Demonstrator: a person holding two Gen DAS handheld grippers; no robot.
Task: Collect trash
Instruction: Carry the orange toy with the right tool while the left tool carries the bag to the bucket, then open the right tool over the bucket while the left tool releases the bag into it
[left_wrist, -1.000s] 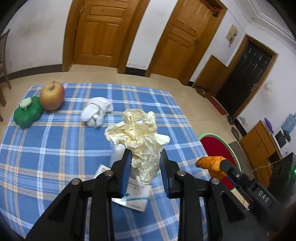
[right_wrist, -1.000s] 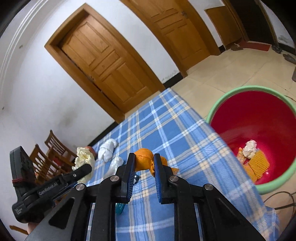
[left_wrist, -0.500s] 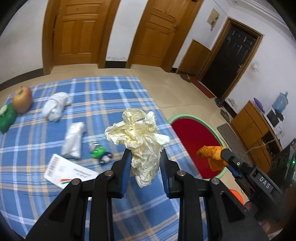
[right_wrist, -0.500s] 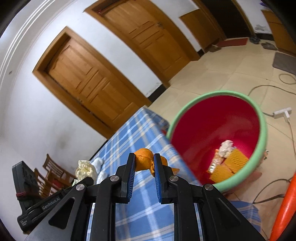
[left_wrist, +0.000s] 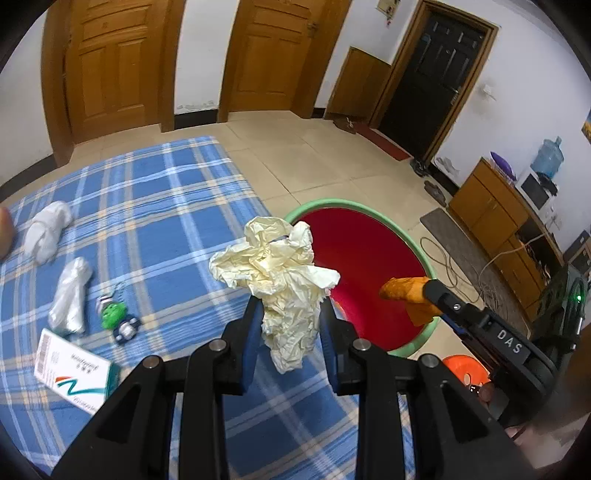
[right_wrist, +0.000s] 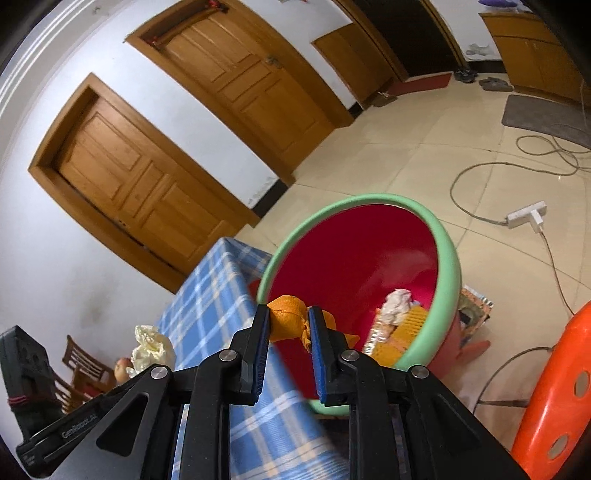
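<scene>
My left gripper (left_wrist: 290, 306) is shut on a crumpled pale-yellow paper wad (left_wrist: 280, 273), held above the right edge of the blue plaid tablecloth (left_wrist: 166, 206). Just beyond it on the floor stands a red bin with a green rim (left_wrist: 321, 202). My right gripper (right_wrist: 286, 314) hangs over the bin's near rim (right_wrist: 448, 254) with an orange peel (right_wrist: 288, 325) between its pads. Its jaws are opening, and the peel still touches both pads. In the left wrist view the orange peel (left_wrist: 402, 290) shows over the bin's red inside.
On the cloth lie two white plastic wads (left_wrist: 48, 229) (left_wrist: 70, 295), a green key-ring toy (left_wrist: 114, 317) and a printed box (left_wrist: 74, 365). The bin holds a tissue (right_wrist: 397, 301) and yellow wrappers (right_wrist: 410, 325). An orange stool (right_wrist: 554, 398) and a power strip (right_wrist: 526, 218) are on the floor.
Both grippers have swung right, from over the table to the bin, each carrying its piece. The gap between the right jaws has widened slightly around the peel.
</scene>
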